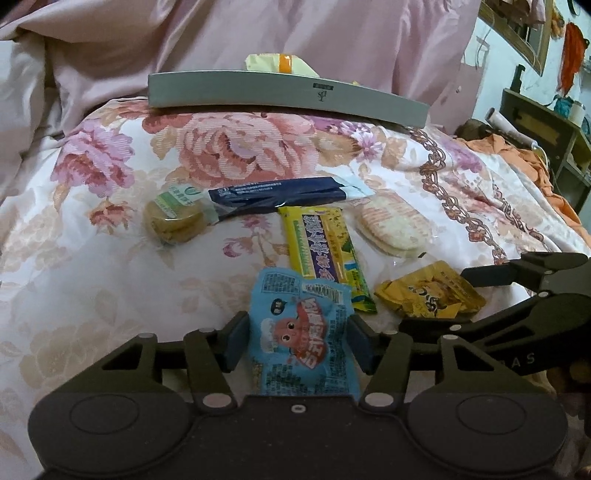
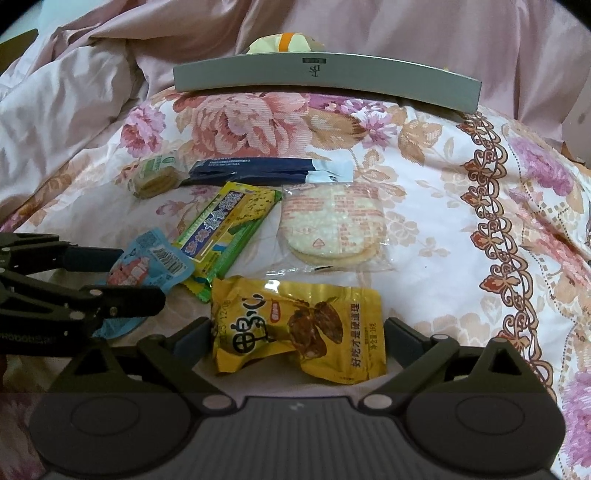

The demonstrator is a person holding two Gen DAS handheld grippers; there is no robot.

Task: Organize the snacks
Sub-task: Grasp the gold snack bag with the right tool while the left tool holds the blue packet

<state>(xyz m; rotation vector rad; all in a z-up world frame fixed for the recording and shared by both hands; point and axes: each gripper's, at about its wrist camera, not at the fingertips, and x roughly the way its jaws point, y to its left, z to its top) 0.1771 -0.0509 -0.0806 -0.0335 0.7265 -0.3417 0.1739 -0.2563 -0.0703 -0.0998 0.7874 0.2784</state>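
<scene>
Snacks lie on a floral bedcover (image 1: 92, 229). A blue snack packet (image 1: 303, 332) sits between the fingers of my left gripper (image 1: 301, 341); the pads touch its sides. It also shows in the right wrist view (image 2: 147, 266). A yellow snack packet (image 2: 299, 328) lies between the wide-open fingers of my right gripper (image 2: 299, 339), also visible in the left wrist view (image 1: 430, 290). Further back lie a yellow-green bar (image 1: 325, 247), a rice cracker pack (image 1: 395, 229), a dark blue bar (image 1: 277, 195) and a green-labelled biscuit pack (image 1: 175, 218).
A grey box (image 1: 288, 94) stands at the back of the bedcover with a pale yellow packet (image 1: 277, 62) inside. Pink bedding (image 1: 221, 33) is piled behind it. Orange cloth (image 1: 517, 155) and a dark shelf (image 1: 546, 129) are at the right.
</scene>
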